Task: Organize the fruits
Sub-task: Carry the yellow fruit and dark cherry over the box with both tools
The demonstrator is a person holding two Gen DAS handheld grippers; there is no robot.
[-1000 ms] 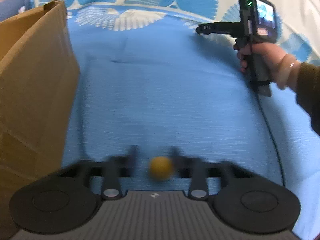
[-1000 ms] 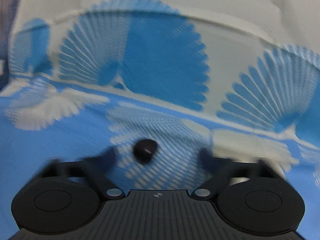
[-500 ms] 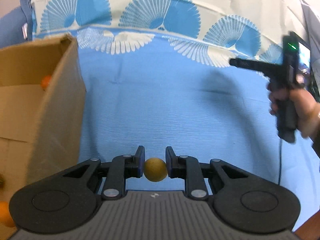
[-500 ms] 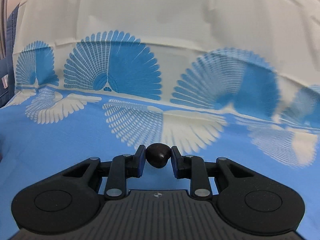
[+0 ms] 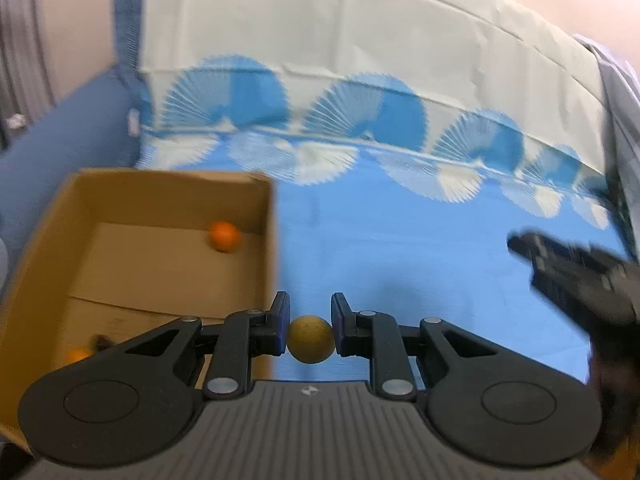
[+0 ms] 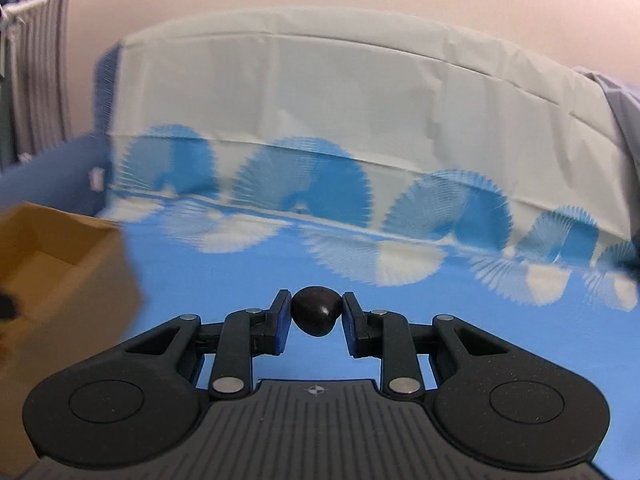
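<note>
A blue cloth [image 5: 400, 248] printed with pale fan shapes fills most of both views, its white upper band [image 6: 360, 92] rising across the top half of each frame. A brown cardboard box [image 5: 48, 240] stands open on the cloth in the left half of the left wrist view, and it shows again as a blurred corner at the left edge of the right wrist view. The left gripper [image 5: 311, 328] sits at the bottom centre of its own frame, just right of the box's near corner, with its jaws closed on a small yellow-brown round fruit [image 5: 311, 340] pinched between the blue pads. The right gripper [image 6: 316, 318] occupies the bottom centre of its own frame, jaws clamped on a dark, near-black rounded fruit [image 6: 316, 315] held above the blue cloth; from the left wrist view it appears only as a blurred black shape at the right edge. Inside the box, an orange fruit [image 5: 225, 237] lies on the floor by the far right corner, and a second orange fruit [image 5: 78, 356] peeks out at the lower left beside a small dark item too blurred to identify.
</note>
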